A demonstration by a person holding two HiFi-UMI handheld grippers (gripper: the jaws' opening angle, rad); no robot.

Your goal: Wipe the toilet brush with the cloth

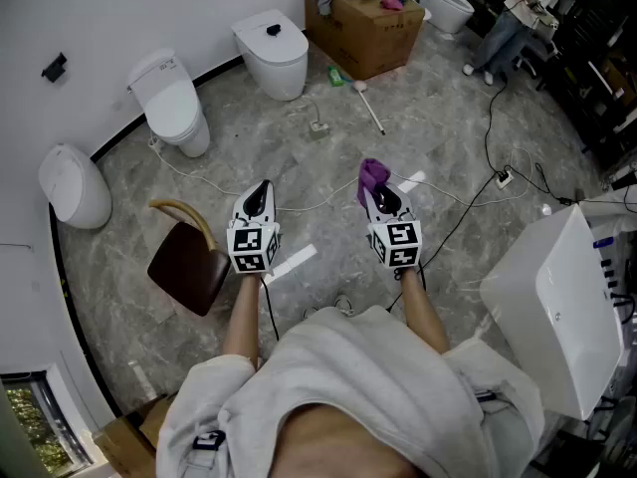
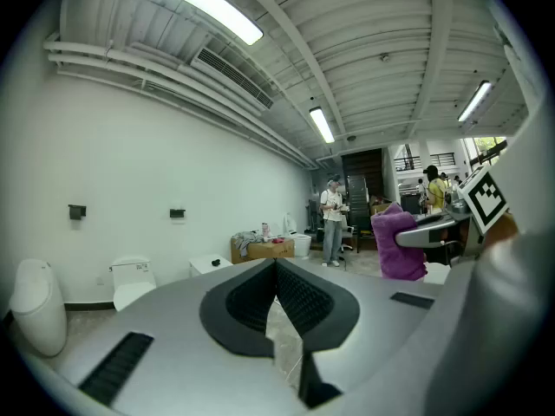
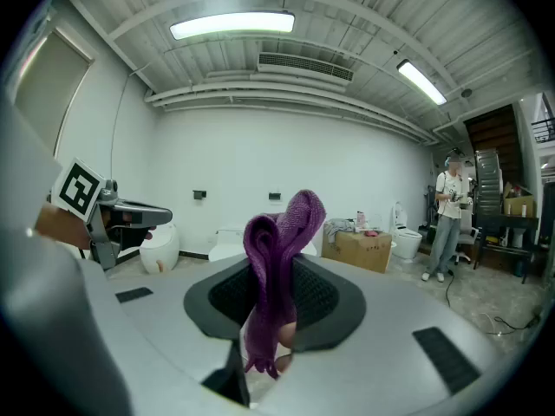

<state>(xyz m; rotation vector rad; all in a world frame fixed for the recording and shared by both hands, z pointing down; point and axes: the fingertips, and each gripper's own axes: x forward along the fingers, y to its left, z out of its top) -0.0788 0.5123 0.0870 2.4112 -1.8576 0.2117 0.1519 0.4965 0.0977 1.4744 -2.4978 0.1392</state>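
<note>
Overhead, in the head view, the person is holding both grippers out over the grey floor (image 1: 448, 147), on the near side of the cardboard box (image 1: 363, 30) and well apart from it. The left gripper (image 1: 261, 189) is pointing toward the box with its jaws drawn together and nothing in them. The right gripper (image 1: 381, 195) is pinching a purple cloth (image 1: 372, 175), which is bunching up above the jaw tips. The toilet brush (image 1: 370, 108), a white stick with a small head, is lying on the floor just in front of the box, between the box and the grippers, and neither gripper is touching it.

Next, in the left gripper view, the left gripper (image 2: 276, 269) is pressing its two dark pads against each other with nothing between them. The box (image 2: 264, 250) is sitting far ahead by the wall. To the right of the box, the right gripper (image 2: 434, 232) is carrying the cloth (image 2: 397, 248) in the air.

Lastly, in the right gripper view, the right gripper (image 3: 276, 276) is clamping the cloth (image 3: 277, 258) between its pads, with folds sticking up and a tail hanging down. The box (image 3: 357, 250) is standing beyond, slightly to the right, and the left gripper (image 3: 130, 211) is hovering far to the left of the box.
</note>
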